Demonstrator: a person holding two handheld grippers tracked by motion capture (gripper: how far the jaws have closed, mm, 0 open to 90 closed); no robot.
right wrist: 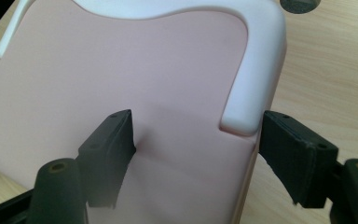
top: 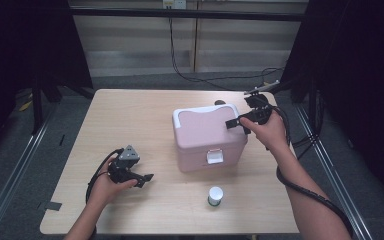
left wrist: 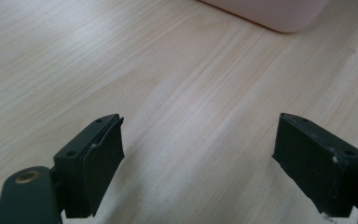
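- Pink lidded box point(top: 207, 135) with white handle point(right wrist: 256, 70) sits mid counter point(top: 130, 120), lid down, front latch point(top: 214, 156) apparently fastened; opening not started, I judge.
- Right hand-held gripper point(top: 234, 123) at the box's right top edge, jaws spread either side of the handle end, not clamping.
- Left hand-held gripper point(top: 146, 180) idle over bare counter, jaws wide, empty.
- Small white-capped jar point(top: 215, 195) stands untouched, near the box front.

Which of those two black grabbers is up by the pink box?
The right gripper, jaws open astride the pink box's white handle end. The left gripper hovers over bare table.
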